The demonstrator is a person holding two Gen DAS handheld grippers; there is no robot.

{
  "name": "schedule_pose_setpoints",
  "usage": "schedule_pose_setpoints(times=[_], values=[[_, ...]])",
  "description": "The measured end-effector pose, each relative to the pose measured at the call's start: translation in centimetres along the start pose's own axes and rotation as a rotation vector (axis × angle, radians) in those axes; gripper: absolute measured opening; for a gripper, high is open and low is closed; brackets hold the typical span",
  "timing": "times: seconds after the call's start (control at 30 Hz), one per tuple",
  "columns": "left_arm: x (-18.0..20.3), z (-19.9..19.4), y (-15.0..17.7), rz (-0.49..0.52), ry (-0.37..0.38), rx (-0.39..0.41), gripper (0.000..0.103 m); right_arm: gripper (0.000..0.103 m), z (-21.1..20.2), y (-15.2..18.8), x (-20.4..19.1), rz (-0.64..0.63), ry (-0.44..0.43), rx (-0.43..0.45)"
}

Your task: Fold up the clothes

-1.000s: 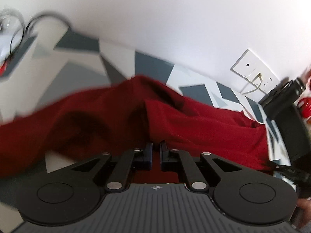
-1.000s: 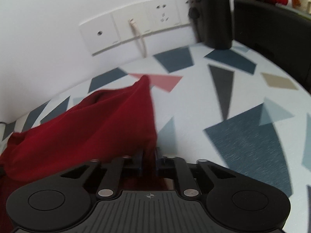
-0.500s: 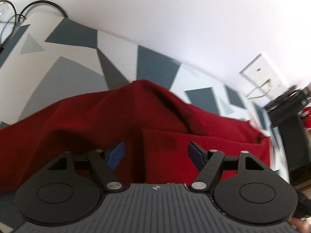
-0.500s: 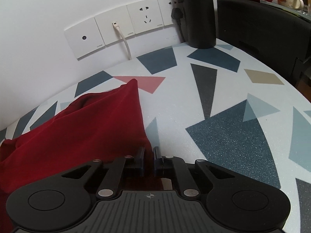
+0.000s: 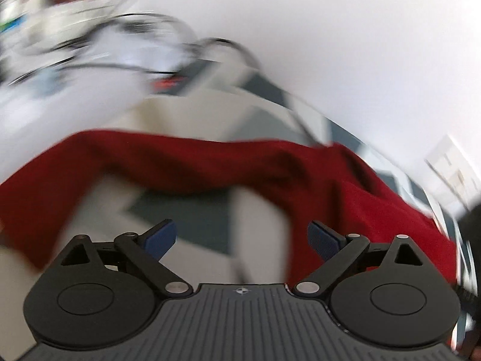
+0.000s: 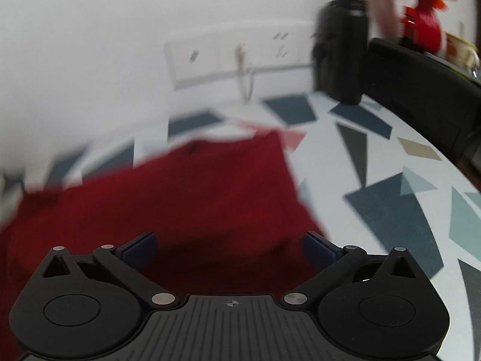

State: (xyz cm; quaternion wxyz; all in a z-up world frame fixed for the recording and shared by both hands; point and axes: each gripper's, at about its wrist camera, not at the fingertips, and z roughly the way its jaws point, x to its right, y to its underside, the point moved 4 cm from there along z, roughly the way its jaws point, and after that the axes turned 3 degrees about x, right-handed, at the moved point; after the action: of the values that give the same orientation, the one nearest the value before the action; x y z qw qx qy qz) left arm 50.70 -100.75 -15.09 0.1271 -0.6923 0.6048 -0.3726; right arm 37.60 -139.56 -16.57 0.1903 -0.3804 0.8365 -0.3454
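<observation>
Currently, item one: left gripper point(image 5: 242, 237), jaws spread wide, nothing between them, over bare table point(image 5: 195, 222) with the garment point(image 5: 210, 162) beyond and to its right. View badly blurred.

Item two: right gripper point(image 6: 230, 246), jaws likewise spread, empty, hovering over the garment point(image 6: 186, 198); whether my pads touch the cloth I cannot tell.

Item three: garment, dark red, lying on the patterned table point(image 6: 390, 198). Right end shows a straight edge and a square corner near the wall sockets point(image 6: 240, 54); toward the left it runs out in a long rumpled band with a gap of table under it.

Item four: bottle point(image 6: 341, 45), black, well clear of the cloth.

Step, as I judge it: between grips, one end laid flat, the other end loose. Next move calls for choosing fresh hold points on an edge or corner of the loose part, closing on cloth only, and carrying it over without dragging the flat end.
</observation>
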Motion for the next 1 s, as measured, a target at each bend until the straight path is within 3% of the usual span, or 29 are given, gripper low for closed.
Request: schedule_pose_setpoints(times=[0.1,0.3,0.37,0.4,0.43,0.47,0.5,0.57,0.67,0.8,1.0], values=[[-4.1,-0.1,-0.8,-0.161,-0.065,0.007,0.096,0.102,0.4,1.2,-3.5,-0.089,-0.006,-0.038],[-6.1,2.7,-4.3,-0.201,-0.109,0.046,0.096,0.102,-0.5,1.9,-9.1,-0.175,-0.101,-0.053],[-6.7,3.7,-5.5,-0.213,-0.124,0.059,0.093,0.102,-0.9,1.8,-9.2,-0.169,-0.104,-0.051],[-7.1,4.2,-6.0,-0.220,-0.131,0.065,0.073,0.102,-1.0,1.8,-9.2,-0.165,-0.105,-0.051],[-7.4,4.7,-6.6,-0.226,-0.138,0.072,0.026,0.102,-1.2,1.7,-9.2,-0.162,-0.106,-0.050],[-7.3,4.9,-7.1,-0.216,-0.142,0.052,0.008,0.102,-1.3,1.7,-9.2,-0.158,-0.107,-0.049],[-7.2,5.1,-7.5,-0.205,-0.146,0.030,0.010,0.102,-1.5,1.7,-9.2,-0.154,-0.108,-0.048],[-6.4,3.9,-8.1,-0.178,-0.126,0.072,0.010,0.102,-1.8,1.6,-9.1,-0.146,-0.110,-0.046],[-2.7,0.8,-9.0,-0.077,-0.071,0.150,0.010,0.102,-2.1,1.5,-8.4,-0.121,-0.106,-0.047],[6.1,-2.3,-8.7,0.135,0.050,0.240,0.010,0.102,-1.8,0.7,-4.9,-0.049,-0.072,-0.041],[21.3,-2.4,-2.0,0.454,0.225,0.304,0.010,0.102,-2.0,-1.3,4.6,0.082,0.067,0.043]])
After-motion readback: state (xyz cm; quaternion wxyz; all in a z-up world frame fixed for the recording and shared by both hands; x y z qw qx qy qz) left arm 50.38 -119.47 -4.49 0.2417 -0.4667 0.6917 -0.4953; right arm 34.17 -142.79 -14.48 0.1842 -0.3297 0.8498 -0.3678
